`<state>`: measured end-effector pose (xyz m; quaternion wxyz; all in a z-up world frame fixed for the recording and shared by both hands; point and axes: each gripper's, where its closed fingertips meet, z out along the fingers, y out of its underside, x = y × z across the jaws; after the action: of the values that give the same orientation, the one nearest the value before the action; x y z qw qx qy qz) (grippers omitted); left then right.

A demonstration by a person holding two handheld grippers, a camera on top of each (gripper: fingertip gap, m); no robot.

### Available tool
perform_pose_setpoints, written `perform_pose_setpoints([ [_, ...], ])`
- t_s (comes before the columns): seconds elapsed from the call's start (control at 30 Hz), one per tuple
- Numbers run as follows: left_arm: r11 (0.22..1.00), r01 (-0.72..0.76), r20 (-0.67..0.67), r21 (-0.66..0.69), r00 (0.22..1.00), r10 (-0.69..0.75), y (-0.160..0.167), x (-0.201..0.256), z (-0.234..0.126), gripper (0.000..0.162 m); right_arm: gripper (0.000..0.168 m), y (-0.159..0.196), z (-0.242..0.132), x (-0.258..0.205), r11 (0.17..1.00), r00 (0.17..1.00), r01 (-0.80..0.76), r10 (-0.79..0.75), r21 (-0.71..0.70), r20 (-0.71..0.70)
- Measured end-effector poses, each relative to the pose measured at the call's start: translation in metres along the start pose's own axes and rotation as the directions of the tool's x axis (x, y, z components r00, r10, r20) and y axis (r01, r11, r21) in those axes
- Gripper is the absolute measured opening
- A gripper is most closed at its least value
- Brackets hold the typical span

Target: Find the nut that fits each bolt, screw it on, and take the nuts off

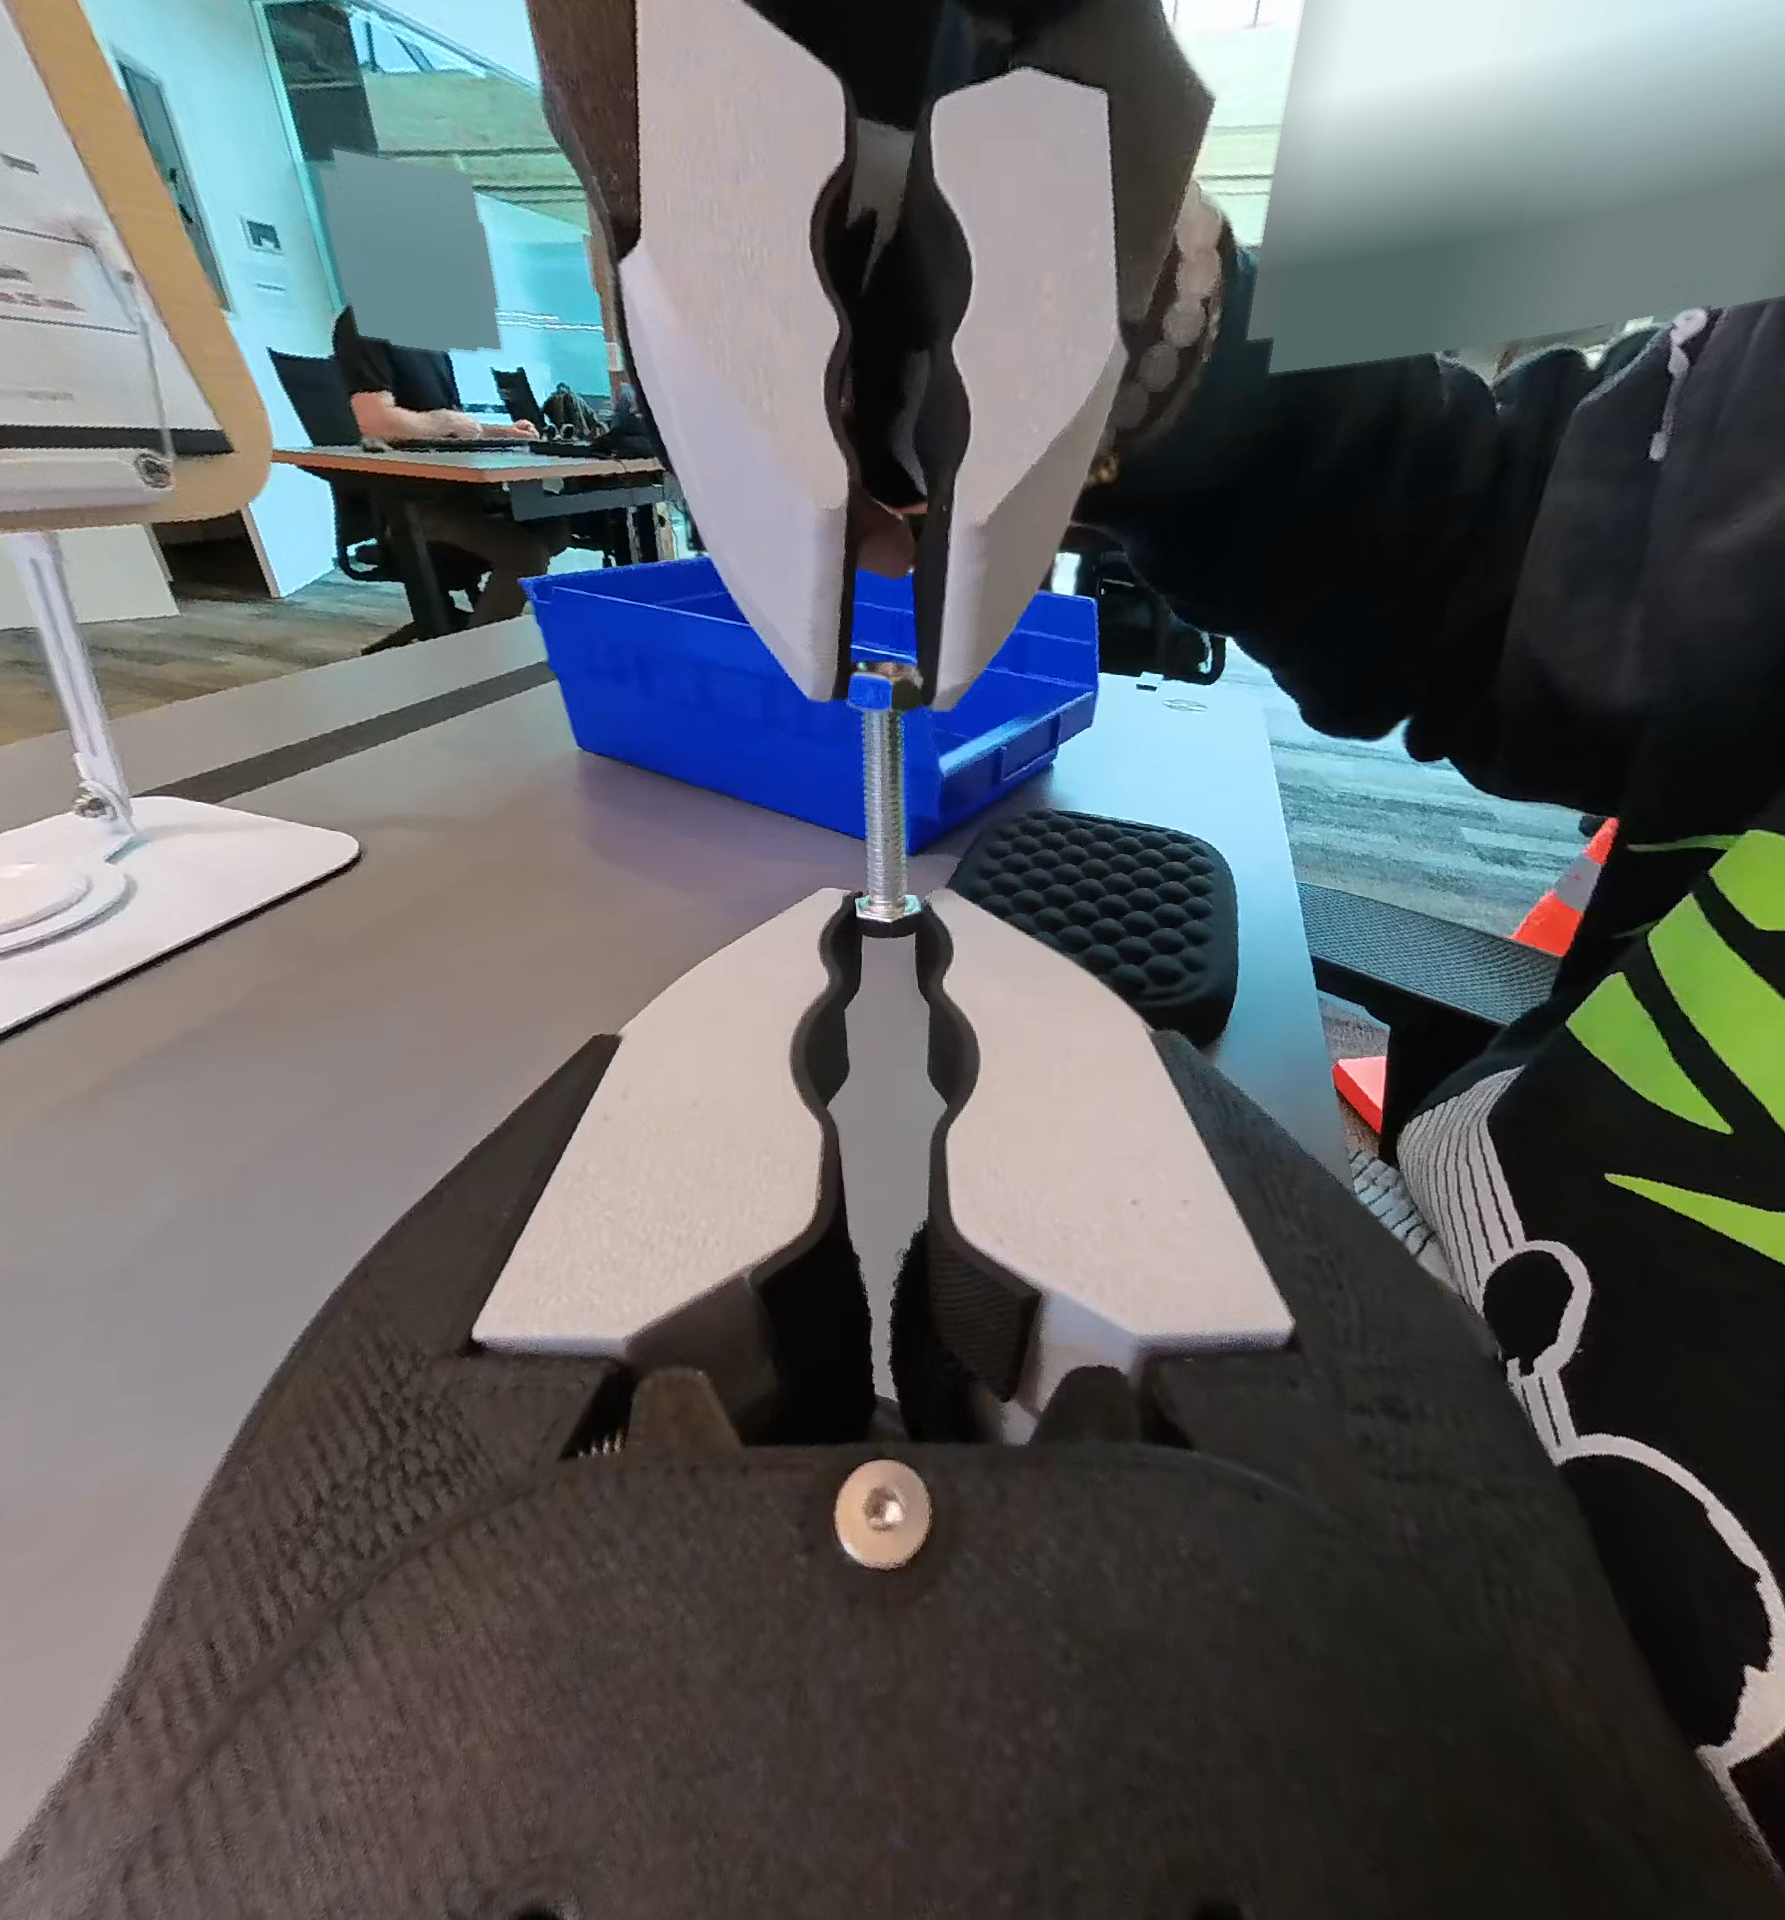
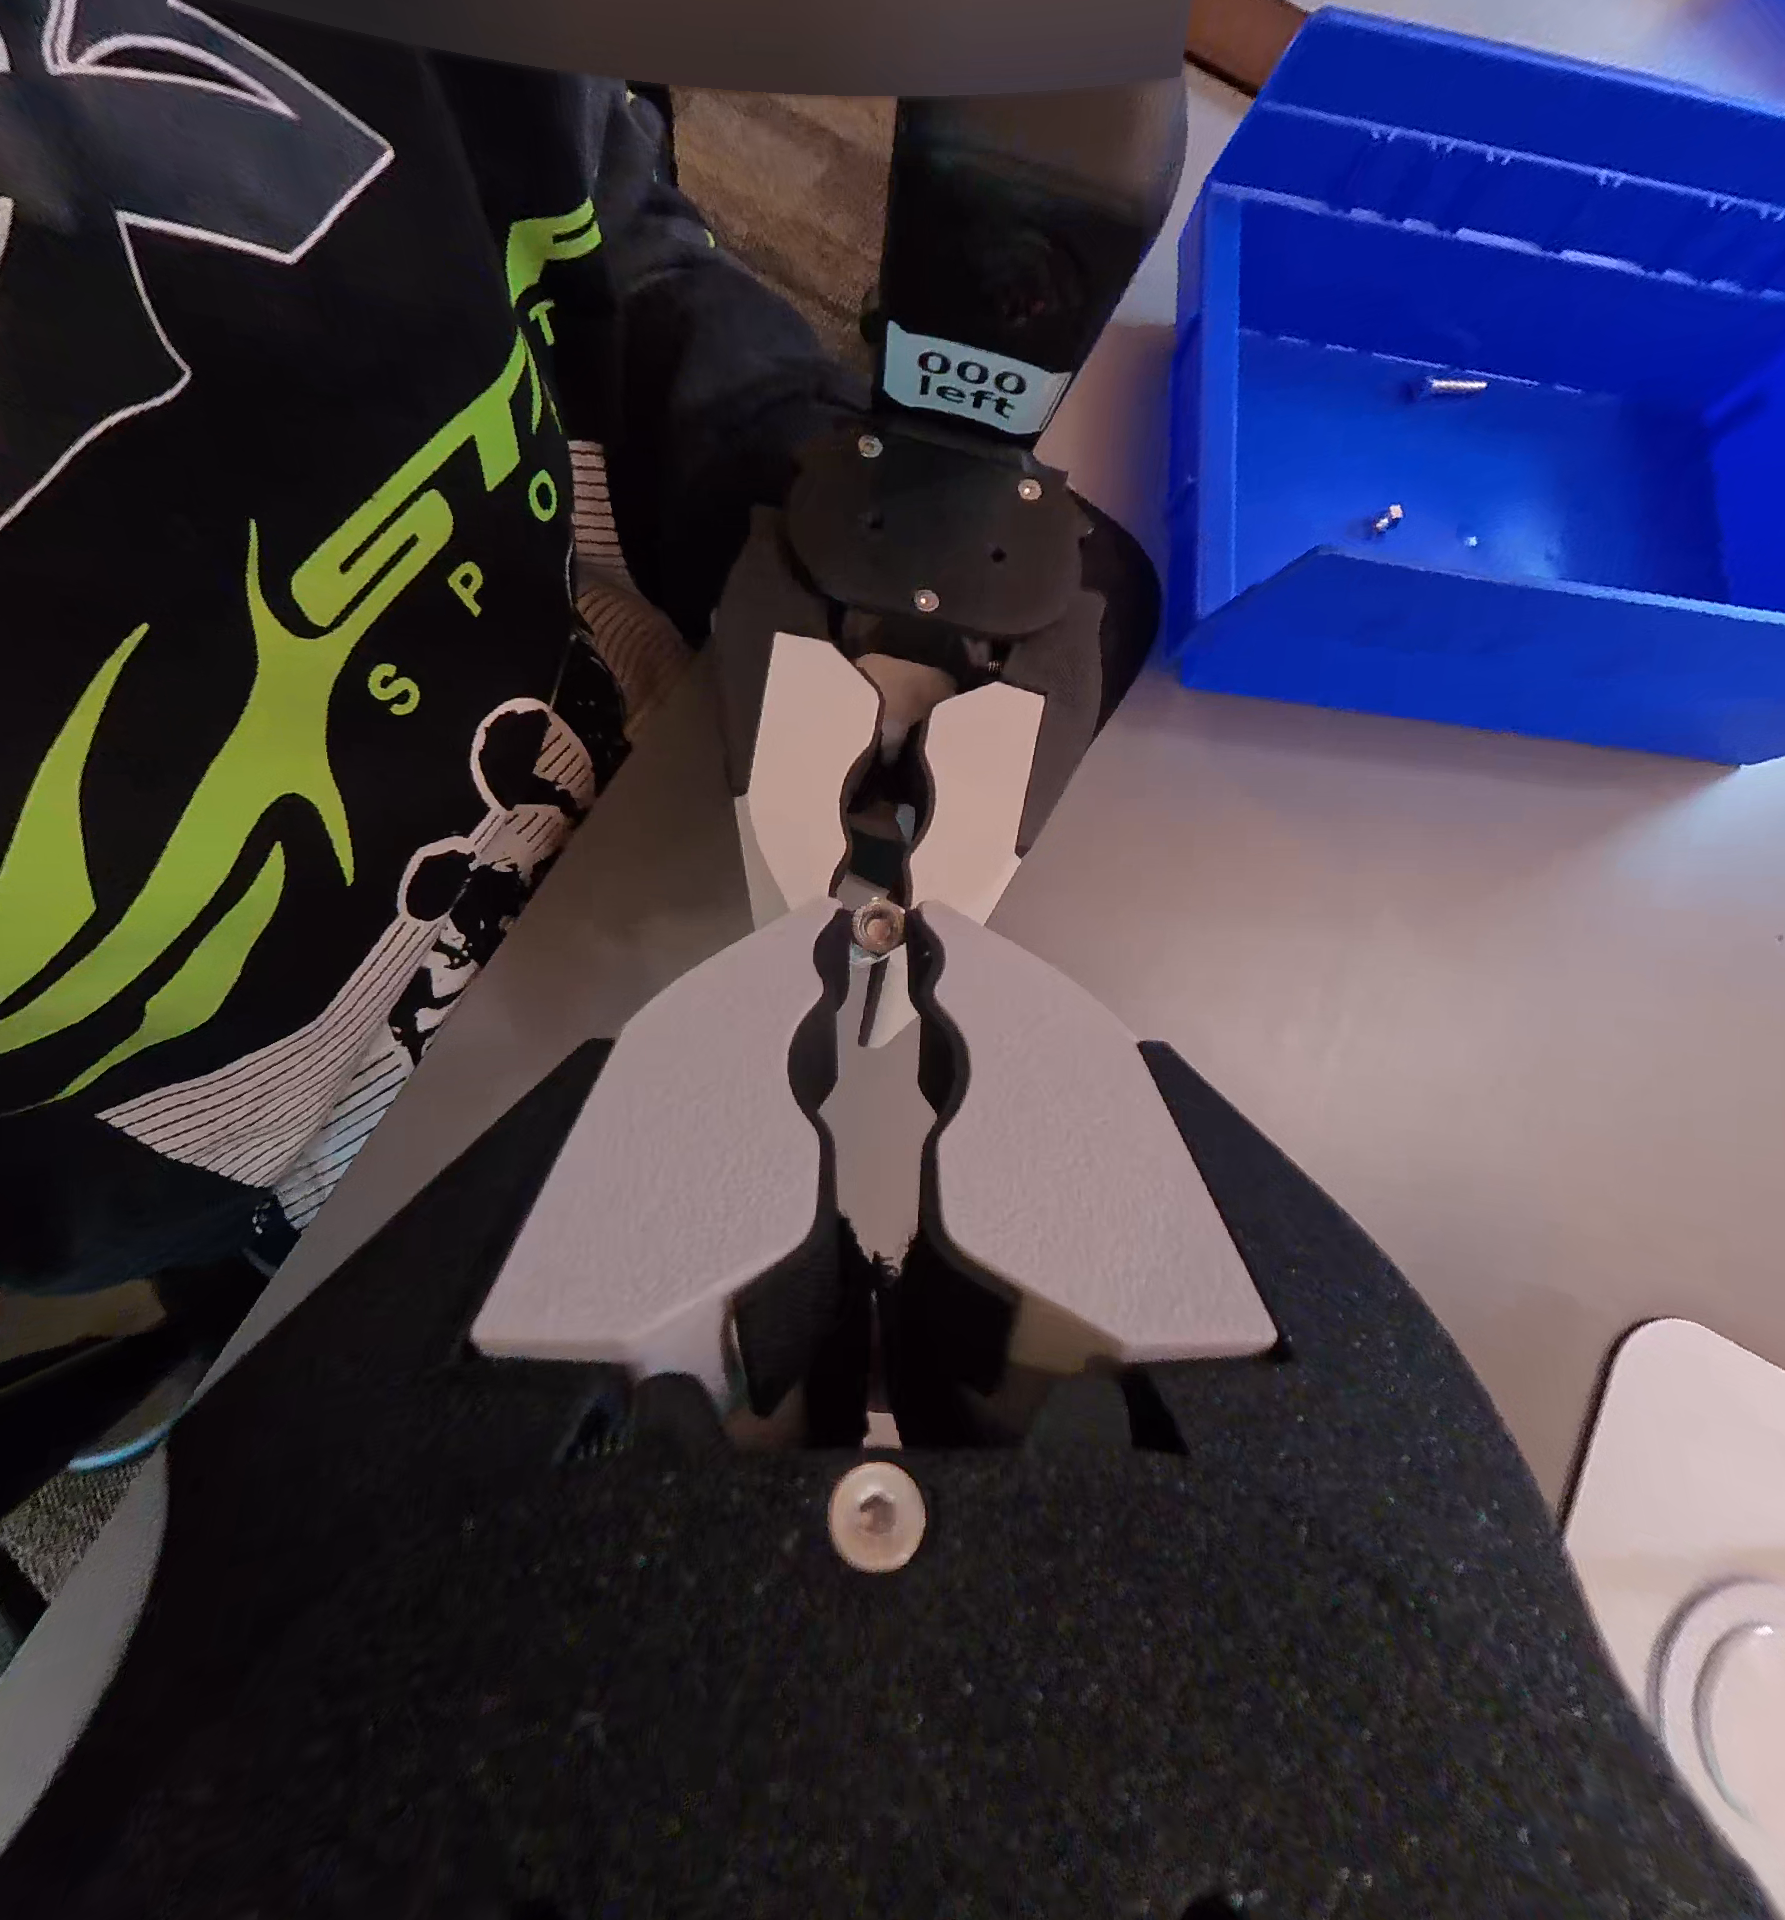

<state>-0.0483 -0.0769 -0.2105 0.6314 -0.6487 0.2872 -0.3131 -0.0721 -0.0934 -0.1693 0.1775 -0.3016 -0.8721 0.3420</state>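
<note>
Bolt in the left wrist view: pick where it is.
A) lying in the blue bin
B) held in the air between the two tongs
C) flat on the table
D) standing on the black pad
B: the bolt spans the gap between the left tongs and the right tongs, each pinching one end, above the table.

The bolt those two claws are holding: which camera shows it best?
The left wrist view: the bolt appears side-on, its threaded shaft running from the left gripper up to the right gripper. The right wrist view looks along it, showing only a hexagonal end between that gripper's fingertips; the shaft is mostly hidden.
</note>
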Motion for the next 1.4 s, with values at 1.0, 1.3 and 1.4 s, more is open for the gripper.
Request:
perform_pose_setpoints([
  [1.0, 0.999, -0.004, 0.192, -0.039, 0.981, 0.012, 0.005, -0.022, 0.001, 0.010, 0.029, 0.010, -0.001, 0.019, 0.963, 0.923, -0.261, 0.269, 0.068, -0.275],
  [1.3, 0.999, -0.014, 0.194, -0.030, 0.981, 0.020, 0.004, -0.022, 0.001, 0.010, 0.057, 0.000, 0.005, 0.012, 0.784, 0.871, -0.296, 0.456, 0.546, -0.183],
  [1.4, 0.999, -0.012, 0.201, -0.037, 0.980, 0.019, 0.005, -0.023, 0.001, 0.010, 0.056, -0.002, 0.005, 0.011, 0.758, 0.865, -0.266, 0.460, 0.596, -0.199],
])
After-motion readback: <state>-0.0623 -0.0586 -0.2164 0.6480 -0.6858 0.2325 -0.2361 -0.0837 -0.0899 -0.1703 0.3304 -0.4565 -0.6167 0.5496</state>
